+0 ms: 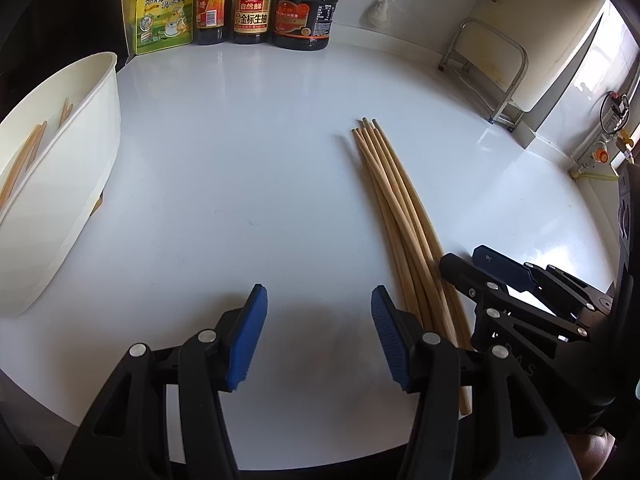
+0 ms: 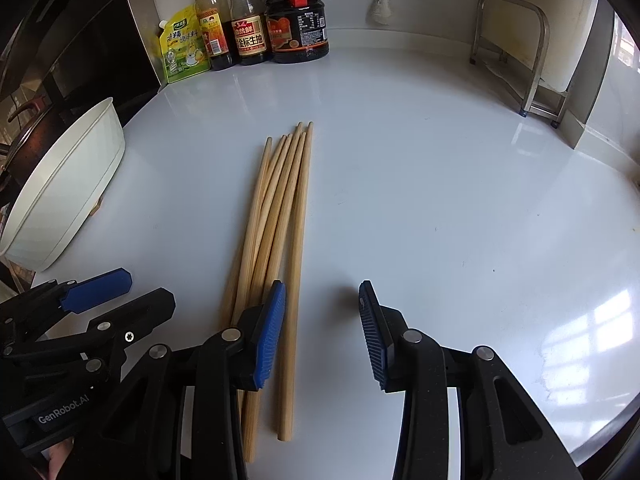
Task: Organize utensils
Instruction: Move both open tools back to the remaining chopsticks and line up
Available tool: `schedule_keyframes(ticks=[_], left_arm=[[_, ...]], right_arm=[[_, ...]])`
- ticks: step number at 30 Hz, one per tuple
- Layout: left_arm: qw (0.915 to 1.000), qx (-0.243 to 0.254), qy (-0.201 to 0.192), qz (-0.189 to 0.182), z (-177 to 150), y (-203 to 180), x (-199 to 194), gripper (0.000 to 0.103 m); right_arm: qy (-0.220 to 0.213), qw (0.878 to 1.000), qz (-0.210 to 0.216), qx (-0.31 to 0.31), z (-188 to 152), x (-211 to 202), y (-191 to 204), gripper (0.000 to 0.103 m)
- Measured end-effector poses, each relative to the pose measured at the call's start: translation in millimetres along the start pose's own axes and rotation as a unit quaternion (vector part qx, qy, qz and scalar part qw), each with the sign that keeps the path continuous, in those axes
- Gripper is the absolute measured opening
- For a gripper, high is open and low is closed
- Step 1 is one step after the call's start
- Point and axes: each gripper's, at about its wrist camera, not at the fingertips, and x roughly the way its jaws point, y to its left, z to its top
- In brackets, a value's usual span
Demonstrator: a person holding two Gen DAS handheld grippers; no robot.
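Note:
Several wooden chopsticks [image 1: 394, 204] lie in a loose bundle on the white counter; they also show in the right wrist view [image 2: 280, 216]. A white tub [image 1: 60, 184] at the left holds a few more chopsticks [image 1: 24, 156]; the tub also shows in the right wrist view [image 2: 68, 188]. My left gripper [image 1: 318, 332] is open and empty, just left of the bundle's near ends. My right gripper [image 2: 322, 332] is open and empty, its left finger over the bundle's near part. Each gripper shows in the other's view, the right one [image 1: 500, 276] and the left one [image 2: 96, 288].
Sauce bottles [image 1: 250, 4] and a yellow seasoning pouch [image 1: 162, 12] stand along the back wall. A metal rack [image 1: 486, 68] stands at the back right, with a white brush [image 2: 380, 8] hanging beside it. A dark stove area [image 2: 60, 60] lies left of the counter.

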Motion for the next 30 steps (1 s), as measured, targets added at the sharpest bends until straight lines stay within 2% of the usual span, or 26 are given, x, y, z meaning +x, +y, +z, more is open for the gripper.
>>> schedule_keyframes(ticks=[18, 30], left_arm=[[0.9998, 0.013, 0.004, -0.013, 1, -22, 9, 0.053], [0.9998, 0.021, 0.004, -0.005, 0, -32, 14, 0.056]], right_arm=[[-0.011, 0.999, 0.007, 0.031, -3, -6, -25, 0.037], [-0.017, 0.999, 0.012, 0.041, -3, -8, -34, 0.037]])
